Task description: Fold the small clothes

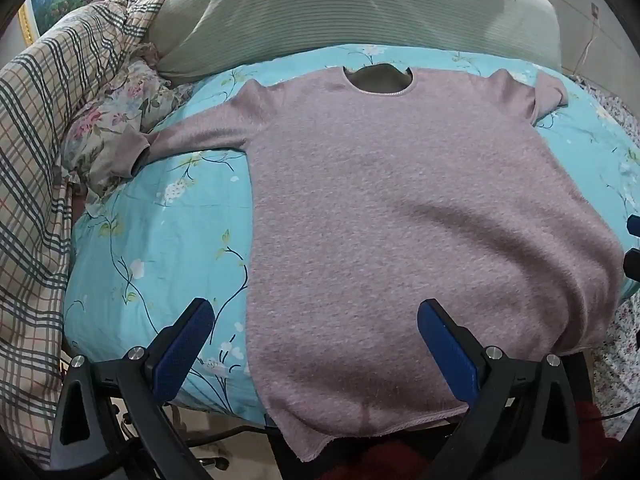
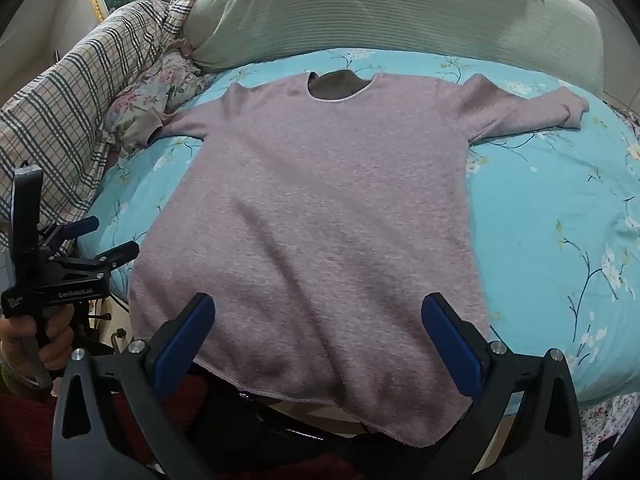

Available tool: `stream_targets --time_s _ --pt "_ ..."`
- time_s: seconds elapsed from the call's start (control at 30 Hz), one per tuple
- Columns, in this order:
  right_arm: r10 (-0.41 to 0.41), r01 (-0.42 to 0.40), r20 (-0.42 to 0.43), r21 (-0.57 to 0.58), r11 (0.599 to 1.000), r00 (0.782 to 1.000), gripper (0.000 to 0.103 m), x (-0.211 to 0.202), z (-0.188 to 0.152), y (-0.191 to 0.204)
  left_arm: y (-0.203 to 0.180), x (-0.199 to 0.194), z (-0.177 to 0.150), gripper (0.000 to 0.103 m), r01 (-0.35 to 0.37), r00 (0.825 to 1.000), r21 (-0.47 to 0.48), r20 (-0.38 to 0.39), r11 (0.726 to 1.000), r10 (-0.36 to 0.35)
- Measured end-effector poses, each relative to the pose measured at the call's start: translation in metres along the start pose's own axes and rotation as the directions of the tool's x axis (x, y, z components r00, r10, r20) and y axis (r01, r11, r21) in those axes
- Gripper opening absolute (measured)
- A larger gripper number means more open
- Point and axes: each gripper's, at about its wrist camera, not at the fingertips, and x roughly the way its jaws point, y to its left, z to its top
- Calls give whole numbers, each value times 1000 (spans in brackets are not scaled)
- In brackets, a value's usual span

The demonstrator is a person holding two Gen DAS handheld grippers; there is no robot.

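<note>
- Dusty-pink fleecy knit: a small long-sleeved sweater (image 1: pixel 400 200) lies front-up and spread flat on a turquoise floral sheet (image 1: pixel 160 220), its round neckline (image 1: pixel 380 80) pointing toward the grey-green ribbed pillow (image 1: pixel 320 12).
- Both sleeves reach outward from the sweater's shoulders; one cuff (image 1: pixel 136 156) rests against a crumpled floral cloth (image 1: pixel 116 120) beside the sweater, the other sleeve (image 2: pixel 532 112) lies on the sheet.
- Soft ripples cross the sweater's lower body, and its hem (image 2: pixel 300 396) hangs over the near edge of the sheet.
- A plaid blanket (image 1: pixel 44 160) is heaped beyond the floral cloth.
- The left gripper (image 1: pixel 316 344) hovers over the sweater's lower corner with blue pads spread wide, pinching nothing.
- The right gripper (image 2: pixel 318 340) hovers over the sweater's hem, likewise spread wide and empty.
</note>
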Motion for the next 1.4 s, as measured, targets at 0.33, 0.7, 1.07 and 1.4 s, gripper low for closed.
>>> stream_targets --time_s 0.33,0.7,1.07,1.4 --pt "7 -7 1 -3 1000 1000 103 1 0 2 -3 0 -3 102 0 1000 10 1 1000 0" --pt "31 -31 -5 15 999 999 103 1 0 2 -2 0 -2 102 -1 1000 6 20 1000 1" --pt "32 -32 0 14 999 999 103 1 4 0 -4 1 3 102 -2 1000 12 24 1000 2" --pt "25 -25 7 22 999 1000 103 8 15 -6 -4 7 8 102 -4 1000 15 29 1000 3"
